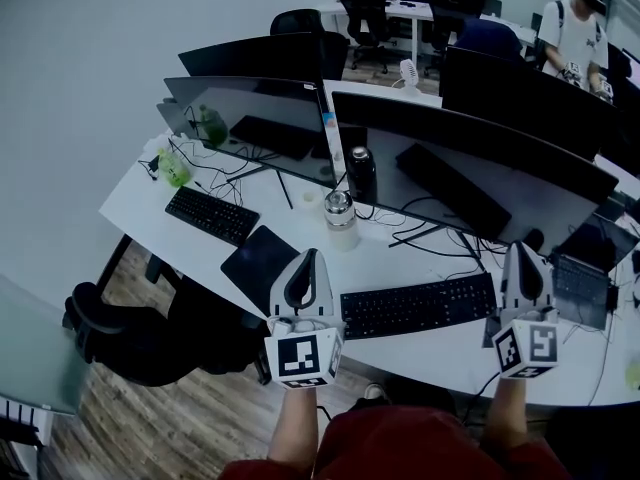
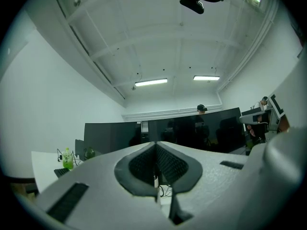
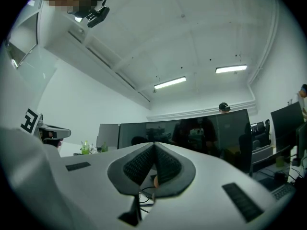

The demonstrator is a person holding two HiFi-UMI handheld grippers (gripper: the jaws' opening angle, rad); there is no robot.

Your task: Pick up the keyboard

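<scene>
Keyboard [image 1: 418, 306]: black, full-length, flat on the table [image 1: 135, 203] close to its near edge, in front of the wide monitor [image 1: 470, 163], long side parallel to that edge.
Left tool [image 1: 308, 256]: jaws pressed together with nothing between them; hovers over the near edge just beside the keyboard's left end, apart from it, pointing toward the monitor.
Right tool [image 1: 522, 250]: likewise closed and empty; hovers just past the keyboard's right end, near the laptop [image 1: 582, 286] by the right edge.
Stage: approach, by the look of it; keyboard flanked on both sides, not yet touched.
Handling: probably light and stiff, a thin plastic slab likely to rise in one piece; low edges with little to bite on; keycaps liable to give or pop under pressure; underside possibly slippery on the smooth table.
Where to take hold: best at the two short ends, left tool at one, right tool at the other, pads over top frame and underside, clear of the keys.
Next need: both tools opened wide enough for the slab's thickness, then lowered to table level.
Cable: none made out for certain; loose wires behind it under the monitor, so worth a slow lift.
Neighbours: dark pad [image 1: 260, 261] just left of the left tool; metal flask [image 1: 341, 220] behind; second keyboard [image 1: 211, 215] toward the left edge, well apart.
</scene>
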